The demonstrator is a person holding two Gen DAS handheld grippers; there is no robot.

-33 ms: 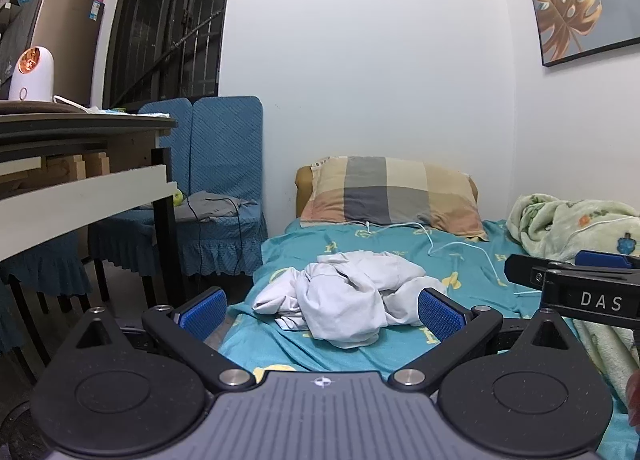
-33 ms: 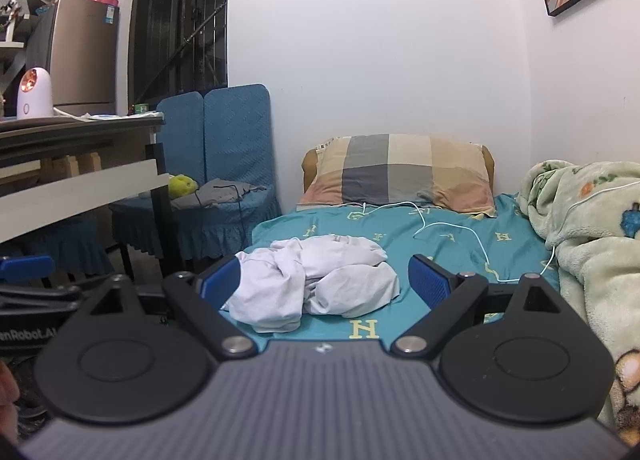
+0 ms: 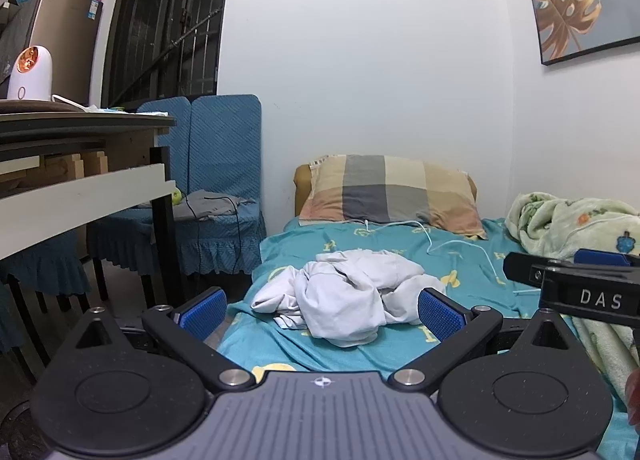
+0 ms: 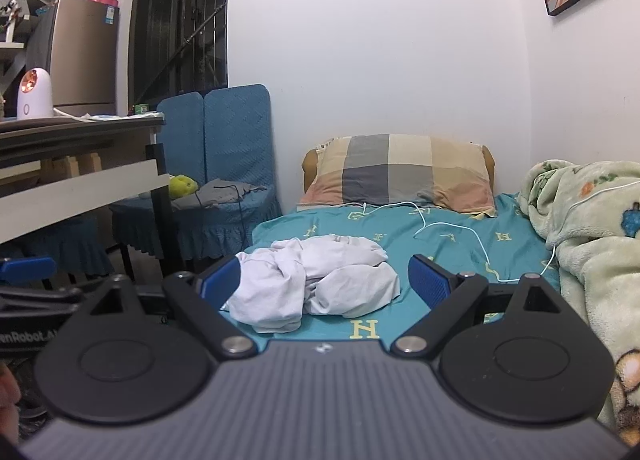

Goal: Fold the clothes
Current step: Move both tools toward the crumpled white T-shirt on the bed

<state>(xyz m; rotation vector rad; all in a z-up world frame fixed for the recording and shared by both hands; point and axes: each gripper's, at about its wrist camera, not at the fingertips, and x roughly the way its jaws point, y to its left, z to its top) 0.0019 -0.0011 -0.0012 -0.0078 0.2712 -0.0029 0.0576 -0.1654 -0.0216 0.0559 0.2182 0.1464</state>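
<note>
A crumpled white garment (image 3: 344, 292) lies in a heap on the teal bed sheet (image 3: 472, 264), near the foot of the bed. My left gripper (image 3: 322, 314) is held short of it, open, with nothing between its blue pads (image 3: 202, 310). In the right wrist view the same garment (image 4: 320, 280) sits ahead of my right gripper (image 4: 325, 283), which is also open and empty. Each gripper shows at the edge of the other's view: the right gripper (image 3: 580, 284) and the left gripper (image 4: 28, 272).
A checked pillow (image 3: 388, 192) lies at the bed's head against the white wall. A white cable (image 4: 452, 226) trails across the sheet. A green patterned blanket (image 4: 592, 228) is piled on the right. A table (image 3: 80, 188) and blue-covered chairs (image 3: 216, 188) stand left.
</note>
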